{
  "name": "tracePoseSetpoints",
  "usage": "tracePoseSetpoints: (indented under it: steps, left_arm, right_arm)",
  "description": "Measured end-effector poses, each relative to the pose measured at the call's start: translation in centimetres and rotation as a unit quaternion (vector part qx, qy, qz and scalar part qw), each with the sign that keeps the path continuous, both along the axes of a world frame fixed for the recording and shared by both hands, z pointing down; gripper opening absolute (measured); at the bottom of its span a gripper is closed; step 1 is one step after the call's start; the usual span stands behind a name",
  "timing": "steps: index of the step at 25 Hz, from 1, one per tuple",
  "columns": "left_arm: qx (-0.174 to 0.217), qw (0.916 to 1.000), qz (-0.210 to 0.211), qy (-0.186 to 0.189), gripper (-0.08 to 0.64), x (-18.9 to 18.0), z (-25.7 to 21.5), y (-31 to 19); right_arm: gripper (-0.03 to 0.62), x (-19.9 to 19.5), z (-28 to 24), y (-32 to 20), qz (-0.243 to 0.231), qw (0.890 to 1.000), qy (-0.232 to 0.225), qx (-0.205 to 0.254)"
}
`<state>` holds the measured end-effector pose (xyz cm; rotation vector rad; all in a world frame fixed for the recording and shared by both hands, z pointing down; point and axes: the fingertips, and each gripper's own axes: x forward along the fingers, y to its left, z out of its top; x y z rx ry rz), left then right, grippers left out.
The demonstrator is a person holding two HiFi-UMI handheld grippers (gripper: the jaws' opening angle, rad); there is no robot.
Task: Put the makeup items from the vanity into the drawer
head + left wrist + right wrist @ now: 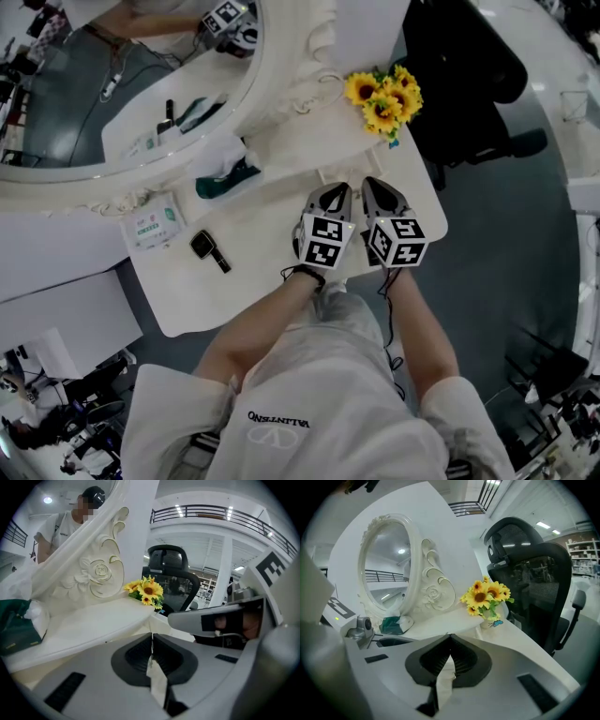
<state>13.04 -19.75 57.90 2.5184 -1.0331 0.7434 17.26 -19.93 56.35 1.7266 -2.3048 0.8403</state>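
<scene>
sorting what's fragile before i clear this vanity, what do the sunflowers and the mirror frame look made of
Sunflowers: probably artificial, fabric or plastic; the petals look uniform, flat yellow and matte.
Mirror frame: white with a soft sheen, likely moulded resin or painted wood; it has carved scrolls and a rose relief with gentle highlights. The pictures do not settle which.

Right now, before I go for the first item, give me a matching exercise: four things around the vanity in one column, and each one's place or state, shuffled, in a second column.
Things:
1. sunflowers
2. green tissue pack
3. black makeup item
4. left gripper

Places or states:
A. shut, side by side with the right gripper
B. at the foot of the mirror
C. on the vanity corner nearest the black chair
D. next to the white packet with the green label

Pairs: 1-C, 2-B, 3-D, 4-A
</scene>
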Motion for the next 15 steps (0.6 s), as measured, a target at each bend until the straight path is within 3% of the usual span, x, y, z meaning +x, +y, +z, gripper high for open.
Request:
tracePoseSetpoints:
  steps: [15]
  left_arm:
    - [0.0,0.9997,0.009,-0.025,0.013,0.9,0.9,-2.2]
  right_arm:
    - [0.012,0.1,1.0,-1.4,-0.004,1.0,0.0,-0.01]
